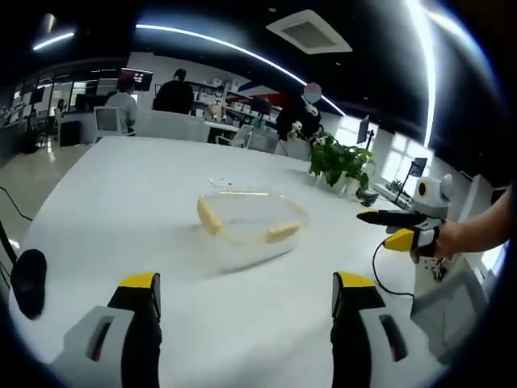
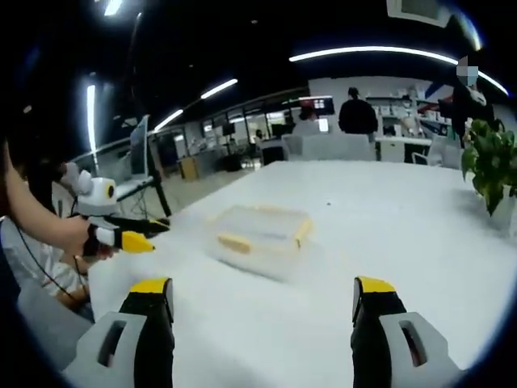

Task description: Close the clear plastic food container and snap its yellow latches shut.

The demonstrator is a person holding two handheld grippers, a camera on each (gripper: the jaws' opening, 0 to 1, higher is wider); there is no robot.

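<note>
My left gripper [image 1: 246, 303] hovers with its jaws spread wide over the white table [image 1: 121, 218], and the clear plastic food container with yellow latches [image 1: 250, 226] lies ahead of them, well apart, roughly centred between the tips. My right gripper [image 2: 262, 303] is likewise spread open, the container [image 2: 262, 234] ahead, untouched.

Both hand-held grippers [image 1: 246, 303] [image 2: 264, 307] wide apart
</note>
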